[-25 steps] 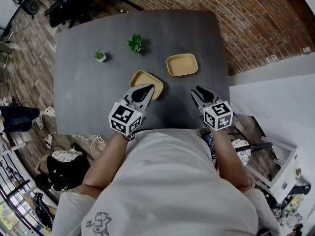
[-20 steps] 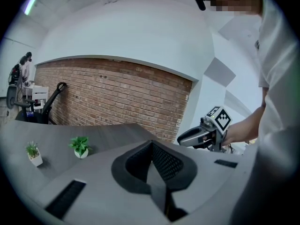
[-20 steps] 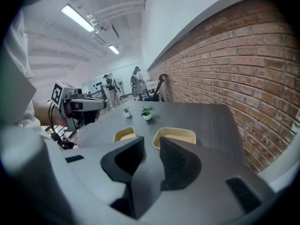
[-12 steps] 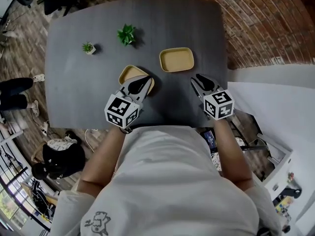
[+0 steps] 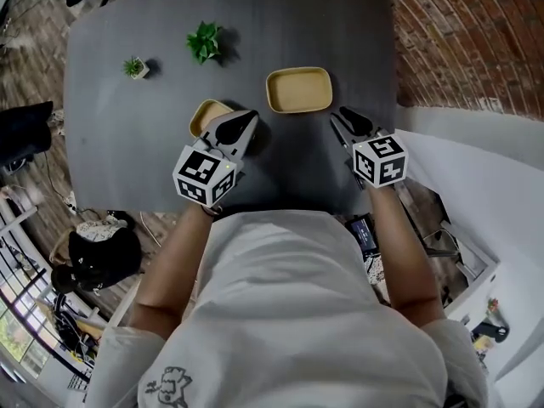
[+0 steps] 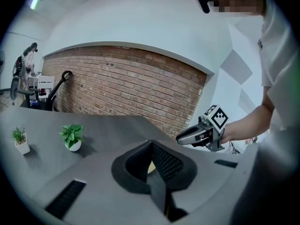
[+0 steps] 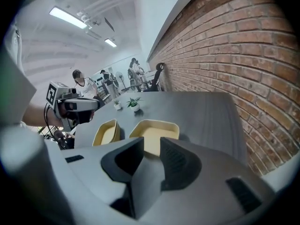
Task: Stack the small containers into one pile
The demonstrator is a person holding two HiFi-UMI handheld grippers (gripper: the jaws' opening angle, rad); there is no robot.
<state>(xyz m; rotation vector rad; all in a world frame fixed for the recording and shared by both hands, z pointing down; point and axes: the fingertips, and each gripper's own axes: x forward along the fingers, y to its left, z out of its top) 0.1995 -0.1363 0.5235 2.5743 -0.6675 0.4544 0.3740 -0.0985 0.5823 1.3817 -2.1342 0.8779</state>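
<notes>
Two shallow yellow containers sit on the dark grey table (image 5: 127, 143). The wider container (image 5: 298, 89) (image 7: 154, 131) lies ahead of my right gripper (image 5: 344, 117) (image 7: 152, 142), whose jaws stand open with nothing between them. The smaller container (image 5: 206, 113) (image 7: 107, 131) is half hidden under my left gripper (image 5: 241, 124) (image 6: 151, 146). That gripper's fingertips meet, and only a yellow sliver of the smaller container (image 6: 149, 167) shows behind them. Each gripper view shows the other one: the right gripper (image 6: 199, 134) hovers to the side, and the left gripper (image 7: 75, 104) is over the table's near corner.
Two small potted plants stand at the table's far left, a leafy one (image 5: 204, 42) (image 6: 71, 136) and a tiny one (image 5: 134, 66) (image 6: 19, 138). A brick wall (image 7: 225, 69) runs along the table's right side. Bags (image 5: 93, 257) lie on the floor at left.
Both grippers have moved forward and lower over the table. The left one now covers more of the smaller container; the right one's tips are closer to the wider container.
</notes>
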